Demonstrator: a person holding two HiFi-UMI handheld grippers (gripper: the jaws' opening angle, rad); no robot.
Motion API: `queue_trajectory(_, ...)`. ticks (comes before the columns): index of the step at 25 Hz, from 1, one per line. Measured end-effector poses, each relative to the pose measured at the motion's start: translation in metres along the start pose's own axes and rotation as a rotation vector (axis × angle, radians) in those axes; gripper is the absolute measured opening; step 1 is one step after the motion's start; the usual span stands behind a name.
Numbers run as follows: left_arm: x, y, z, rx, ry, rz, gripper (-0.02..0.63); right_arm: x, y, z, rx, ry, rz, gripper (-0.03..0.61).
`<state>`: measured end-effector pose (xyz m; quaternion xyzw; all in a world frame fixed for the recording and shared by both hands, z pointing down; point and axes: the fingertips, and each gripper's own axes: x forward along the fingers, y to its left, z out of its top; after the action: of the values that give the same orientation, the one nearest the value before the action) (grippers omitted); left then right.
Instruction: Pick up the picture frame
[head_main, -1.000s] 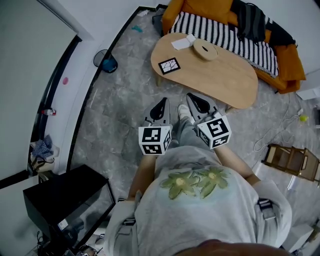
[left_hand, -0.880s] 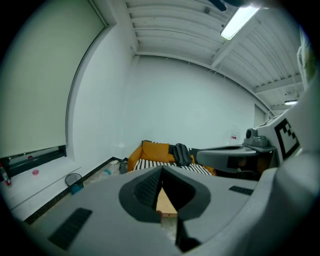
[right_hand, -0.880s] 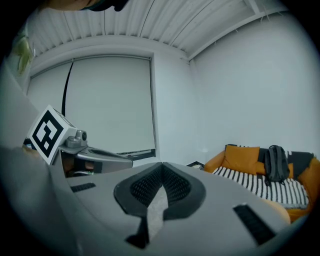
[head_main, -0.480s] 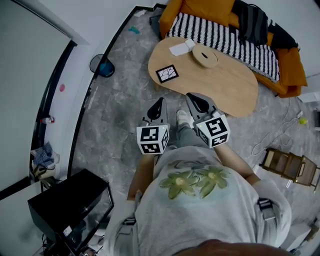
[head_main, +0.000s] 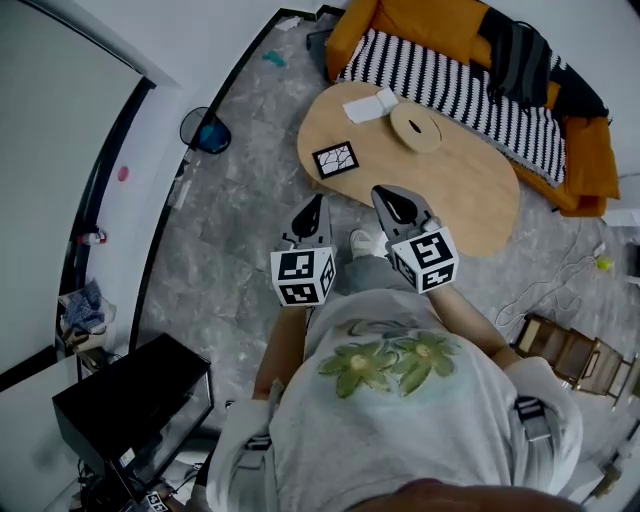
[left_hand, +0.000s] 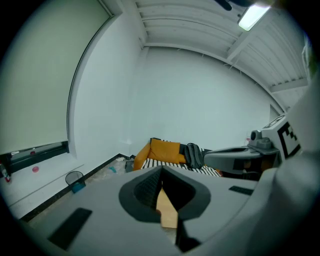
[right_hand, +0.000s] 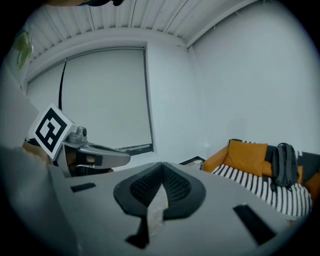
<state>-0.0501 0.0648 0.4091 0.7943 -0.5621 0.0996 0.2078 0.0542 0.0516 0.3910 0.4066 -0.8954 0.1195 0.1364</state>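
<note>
A small black-framed picture frame (head_main: 335, 160) lies flat near the left end of the light wooden oval table (head_main: 455, 190). My left gripper (head_main: 311, 212) is shut and empty, held over the floor just short of the table's near edge, below the frame. Beside it my right gripper (head_main: 397, 207) is also shut and empty, its tips over the table's near rim. In the left gripper view the closed jaws (left_hand: 161, 187) point at the table and sofa. The right gripper view has its closed jaws (right_hand: 161, 187) aimed toward the window wall.
A white paper (head_main: 370, 103) and a round wooden disc (head_main: 414, 127) sit at the table's far end. An orange sofa with a striped blanket (head_main: 455, 78) and a dark backpack (head_main: 520, 55) stands behind. A bin (head_main: 203, 131) is by the left wall, a black cabinet (head_main: 130, 405) at lower left.
Both grippers and the person have moved forward toward the table; the table and the picture frame now lie closer to the gripper tips. The jaws stayed shut.
</note>
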Motion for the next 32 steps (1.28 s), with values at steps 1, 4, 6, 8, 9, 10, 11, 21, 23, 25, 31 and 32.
queue_trajectory(1,0.005,0.002,0.001,-0.004,0.001,0.009,0.017,0.005,-0.004,0.000,-0.001,0.005,0.008,0.006)
queue_trajectory(4,0.019,0.007,0.005,-0.017,0.001,0.030,0.017,0.017,-0.018,0.001,-0.011,0.023,0.024,0.006)
queue_trajectory(6,0.028,0.009,0.008,-0.020,0.001,0.043,0.017,0.025,-0.028,0.002,-0.019,0.026,0.033,0.006)
queue_trajectory(8,0.038,0.011,0.009,-0.024,0.002,0.057,0.017,0.033,-0.036,-0.001,-0.020,0.038,0.045,0.006)
queue_trajectory(9,0.042,0.011,0.009,-0.028,0.003,0.063,0.017,0.036,-0.039,-0.002,-0.020,0.046,0.053,0.006)
queue_trajectory(10,0.046,0.012,0.009,-0.032,0.003,0.069,0.017,0.040,-0.042,-0.004,-0.019,0.051,0.062,0.006)
queue_trajectory(11,0.050,0.012,0.009,-0.037,0.004,0.075,0.017,0.043,-0.044,-0.005,-0.020,0.053,0.072,0.006)
queue_trajectory(21,0.072,0.031,-0.007,-0.103,0.059,0.111,0.017,0.073,-0.060,-0.016,-0.019,0.094,0.103,0.008)
queue_trajectory(23,0.076,0.034,-0.010,-0.116,0.072,0.110,0.017,0.077,-0.062,-0.018,-0.014,0.107,0.103,0.009)
queue_trajectory(25,0.081,0.037,-0.011,-0.119,0.078,0.110,0.018,0.082,-0.063,-0.019,-0.010,0.112,0.106,0.018)
queue_trajectory(31,0.098,0.044,-0.015,-0.138,0.084,0.109,0.018,0.095,-0.074,-0.031,-0.003,0.135,0.100,0.034)
queue_trajectory(32,0.100,0.046,-0.016,-0.142,0.085,0.113,0.020,0.097,-0.075,-0.034,-0.003,0.143,0.099,0.039)
